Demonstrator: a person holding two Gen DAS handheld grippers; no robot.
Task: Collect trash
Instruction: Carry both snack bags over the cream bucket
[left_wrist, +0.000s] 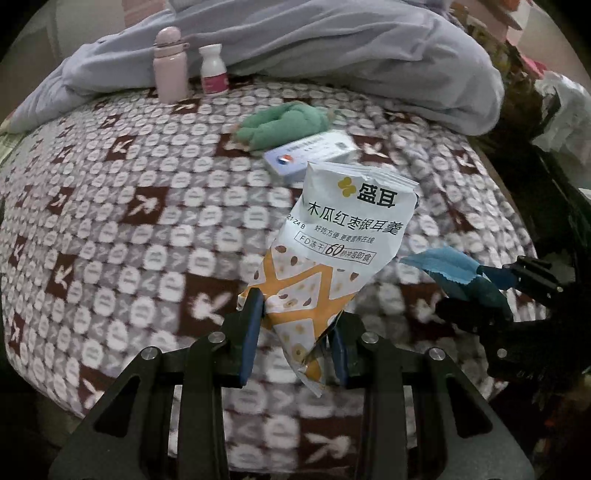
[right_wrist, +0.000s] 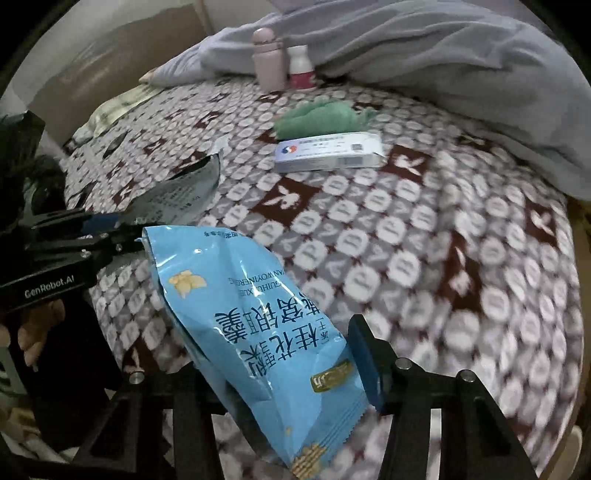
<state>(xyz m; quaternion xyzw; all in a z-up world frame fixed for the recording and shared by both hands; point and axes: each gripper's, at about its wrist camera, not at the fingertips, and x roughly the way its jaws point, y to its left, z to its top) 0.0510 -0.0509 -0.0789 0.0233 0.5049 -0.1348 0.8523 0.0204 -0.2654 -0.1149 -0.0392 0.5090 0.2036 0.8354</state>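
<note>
My left gripper (left_wrist: 295, 325) is shut on a white and orange snack wrapper (left_wrist: 343, 236) and holds it above the patterned bed cover (left_wrist: 129, 229). My right gripper (right_wrist: 295, 354) is shut on a light blue snack wrapper (right_wrist: 251, 317), also held above the bed. In the left wrist view the right gripper (left_wrist: 495, 291) shows at the right with the blue wrapper (left_wrist: 450, 266). In the right wrist view the left gripper (right_wrist: 110, 229) shows at the left with its wrapper (right_wrist: 181, 192) edge-on.
On the bed cover (right_wrist: 424, 240) lie a white medicine box (left_wrist: 314, 153) (right_wrist: 328, 151) and a green cloth (left_wrist: 284, 123) (right_wrist: 325, 114). A pink flask (left_wrist: 170, 66) (right_wrist: 267, 59) and a white bottle (left_wrist: 213, 70) (right_wrist: 301, 70) stand by a pale blue quilt (left_wrist: 351, 48) (right_wrist: 443, 62). Dark clutter (left_wrist: 546, 122) lies past the right bed edge.
</note>
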